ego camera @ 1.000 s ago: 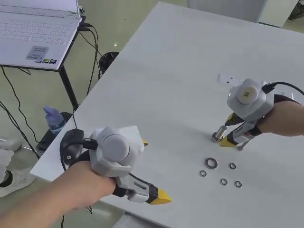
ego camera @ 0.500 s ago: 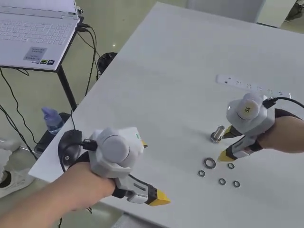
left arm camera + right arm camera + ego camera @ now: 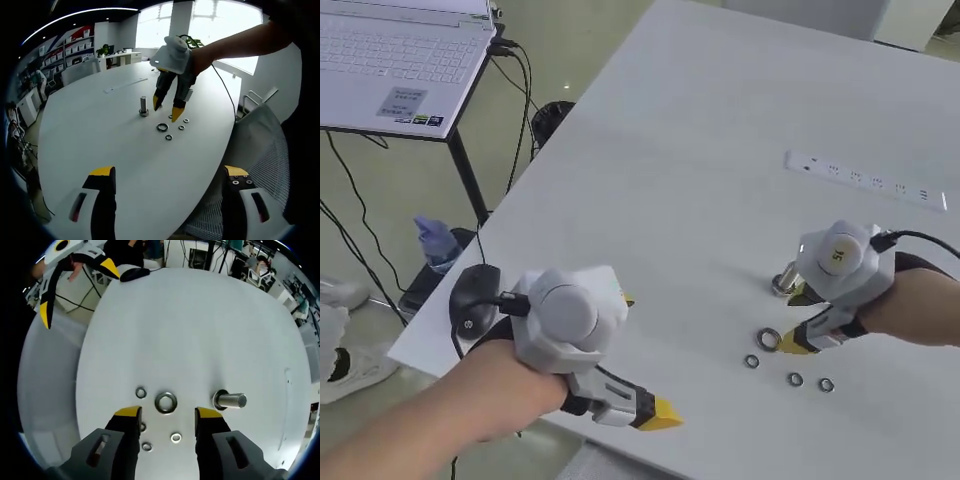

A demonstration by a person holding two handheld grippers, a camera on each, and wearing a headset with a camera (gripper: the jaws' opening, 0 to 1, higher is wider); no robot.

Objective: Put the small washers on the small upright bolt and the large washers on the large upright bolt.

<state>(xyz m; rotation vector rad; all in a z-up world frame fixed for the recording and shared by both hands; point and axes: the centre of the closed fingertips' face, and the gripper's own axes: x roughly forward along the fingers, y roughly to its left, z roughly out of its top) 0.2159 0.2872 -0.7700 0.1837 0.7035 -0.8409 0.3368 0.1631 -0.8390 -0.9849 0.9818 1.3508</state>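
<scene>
White table [image 3: 700, 150], head view: bears an upright bolt [image 3: 782, 283], one large washer [image 3: 767, 339] and small washers [image 3: 795, 379] in a loose group near the front edge; a power strip [image 3: 865, 180] lies further back.
Right gripper [image 3: 794, 320], head view: jaws spread, nothing between them; one yellow tip just beside the bolt, the other beside the large washer.
Left gripper [image 3: 645, 356], head view: held above the table's near edge, well apart from the washers.
Beside the table, head view: laptop [image 3: 390, 60] on a stand, bottle [image 3: 438, 245] on the floor.
Left gripper view: own jaws parted wide and empty; the right gripper [image 3: 166, 110] hangs over the washers, the bolt [image 3: 143, 105] standing just beside it.
Right gripper view: own jaws released, tips either side of the large washer [image 3: 166, 402] and short of it; the bolt [image 3: 231, 400] is off to one side, ringed at its base; small washers [image 3: 141, 392] lie scattered around the tips.
</scene>
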